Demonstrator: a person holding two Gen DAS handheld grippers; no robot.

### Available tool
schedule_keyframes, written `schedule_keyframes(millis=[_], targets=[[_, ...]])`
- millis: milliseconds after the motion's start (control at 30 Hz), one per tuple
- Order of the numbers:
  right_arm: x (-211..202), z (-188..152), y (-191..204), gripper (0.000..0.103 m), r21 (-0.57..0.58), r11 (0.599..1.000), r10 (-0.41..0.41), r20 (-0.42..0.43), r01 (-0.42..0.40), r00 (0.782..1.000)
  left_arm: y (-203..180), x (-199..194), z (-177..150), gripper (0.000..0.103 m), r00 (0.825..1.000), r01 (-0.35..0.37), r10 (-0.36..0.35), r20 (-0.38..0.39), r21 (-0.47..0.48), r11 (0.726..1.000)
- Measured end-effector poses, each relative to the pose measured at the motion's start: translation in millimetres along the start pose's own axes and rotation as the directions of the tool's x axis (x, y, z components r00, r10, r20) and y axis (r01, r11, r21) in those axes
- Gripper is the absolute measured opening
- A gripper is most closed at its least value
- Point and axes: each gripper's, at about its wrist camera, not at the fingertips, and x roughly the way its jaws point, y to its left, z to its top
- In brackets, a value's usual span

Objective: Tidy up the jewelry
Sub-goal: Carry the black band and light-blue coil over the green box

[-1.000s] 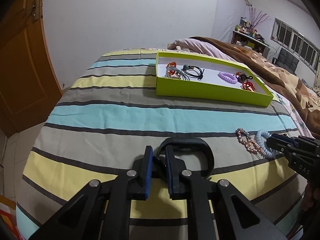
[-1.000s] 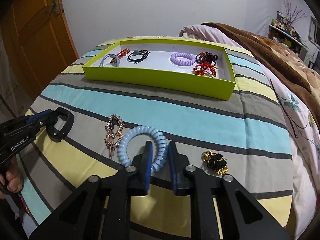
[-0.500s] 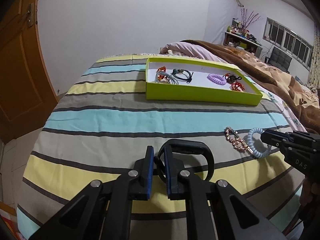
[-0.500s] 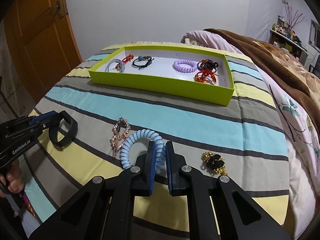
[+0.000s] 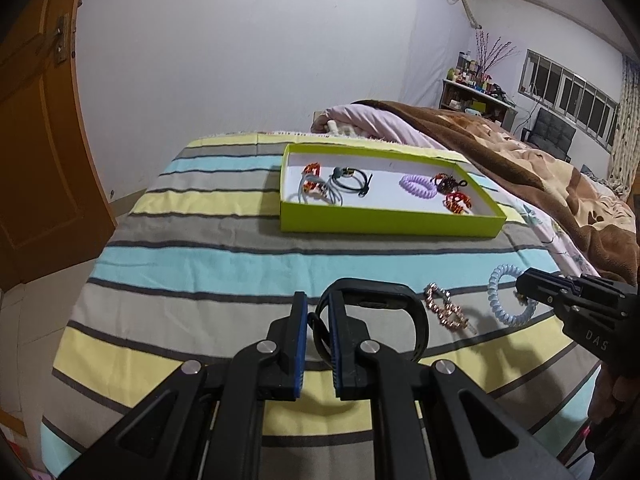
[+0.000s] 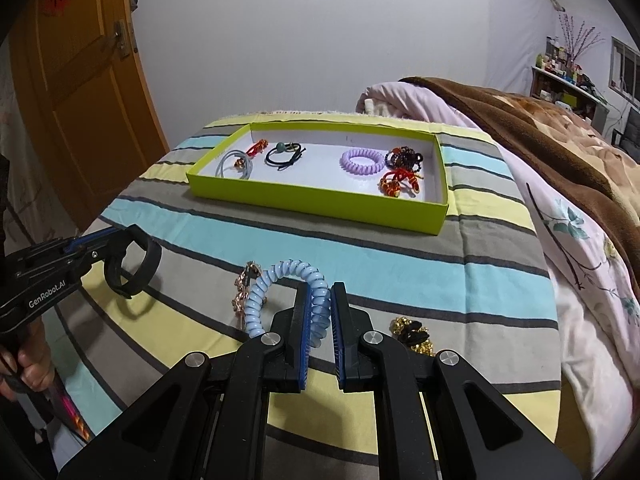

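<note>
My left gripper [image 5: 318, 312] is shut on a black bracelet [image 5: 376, 304] and holds it above the striped bedspread; it also shows in the right wrist view [image 6: 132, 260]. My right gripper [image 6: 320, 300] is shut on a light blue spiral hair tie [image 6: 280, 284], lifted off the bed; it also shows in the left wrist view [image 5: 506, 296]. A lime green tray [image 5: 384, 222] at the far end holds a purple spiral tie [image 5: 418, 186], black and grey hair ties and red bead pieces. A rose gold hair clip [image 5: 446, 308] lies on the bed between the grippers.
A gold and black hair piece [image 6: 414, 334] lies on the bed right of my right gripper. A brown blanket [image 5: 500, 152] and pink quilt [image 6: 580, 260] cover the right side. An orange wooden door [image 6: 80, 80] stands at the left. The bed's left edge drops to the floor.
Both grippers have risen with their items: the black bracelet and the blue spiral tie have lifted off the bedspread. The tray looks farther away and lower in both views.
</note>
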Motion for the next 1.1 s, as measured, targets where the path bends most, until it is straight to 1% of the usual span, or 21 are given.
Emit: schedule_keyframes(millis=[333,500,700,1100], targets=[[-4,21,-5,0.010,-0.006,1.000,-0.010,0.031,0.010,0.999,-12,6,24,0.011,1.000,0.018,-0.018,0.025,0.030,0.999],[-1,36,-11,0.010,-0.004,1.000,-0.017,0.045,0.017,0.999,-21,14,39,0.011,0.999,0.018,-0.020,0.038,0.063,0.998],[8,51,-18,0.010,0.003,1.000,-0.019,0.048,0.018,0.999,-23,23,60,0.011,0.998,0.035,-0.038,0.049,0.056,0.998],[31,80,-35,0.010,0.012,0.999,-0.041,0.054,0.040,0.998,-32,47,93,0.011,0.997,0.016,-0.022,0.077,0.076,0.997]])
